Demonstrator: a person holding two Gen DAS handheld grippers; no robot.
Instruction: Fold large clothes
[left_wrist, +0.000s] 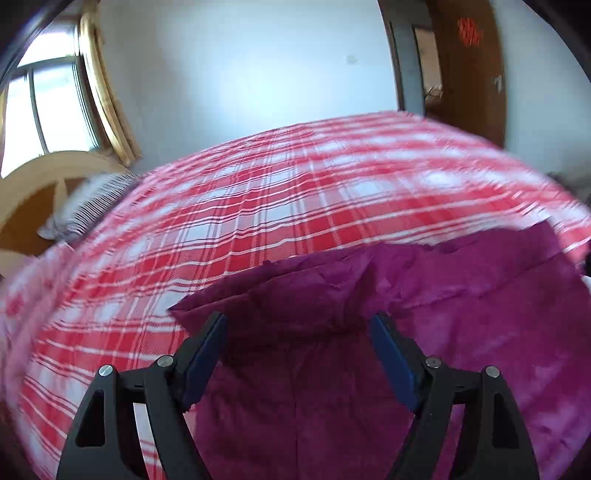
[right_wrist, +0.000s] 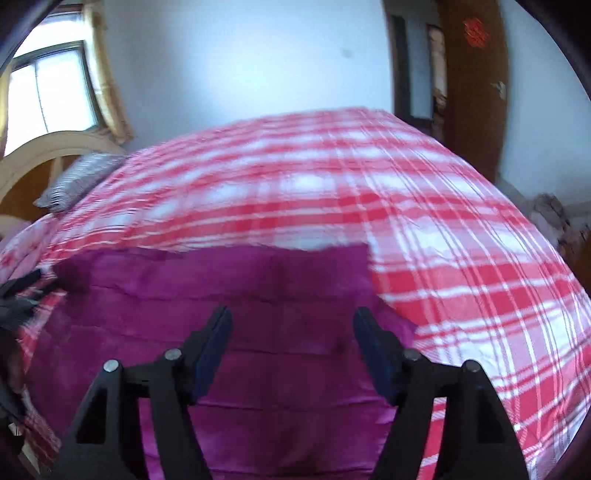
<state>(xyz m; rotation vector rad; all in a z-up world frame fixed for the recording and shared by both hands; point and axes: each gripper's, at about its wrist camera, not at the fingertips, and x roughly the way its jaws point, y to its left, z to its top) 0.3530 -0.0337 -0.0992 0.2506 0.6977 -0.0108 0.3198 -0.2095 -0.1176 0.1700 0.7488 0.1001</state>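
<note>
A magenta garment (left_wrist: 461, 306) lies on a bed with a red and white plaid cover (left_wrist: 277, 192). In the left wrist view its near left part is bunched into a raised fold (left_wrist: 295, 291). My left gripper (left_wrist: 299, 325) is open, just above that fold, holding nothing. In the right wrist view the garment (right_wrist: 221, 295) lies flatter, with a straight far edge and a corner (right_wrist: 364, 251). My right gripper (right_wrist: 291, 321) is open above the garment's right part, holding nothing. The left gripper (right_wrist: 18, 291) shows at the left edge of the right wrist view.
A striped pillow (left_wrist: 85, 206) lies at the head of the bed by a wooden headboard (left_wrist: 33, 184). A window with yellow curtains (left_wrist: 107, 96) is at the far left. A brown door (left_wrist: 469, 70) stands behind the bed. The plaid cover (right_wrist: 443, 229) stretches beyond the garment.
</note>
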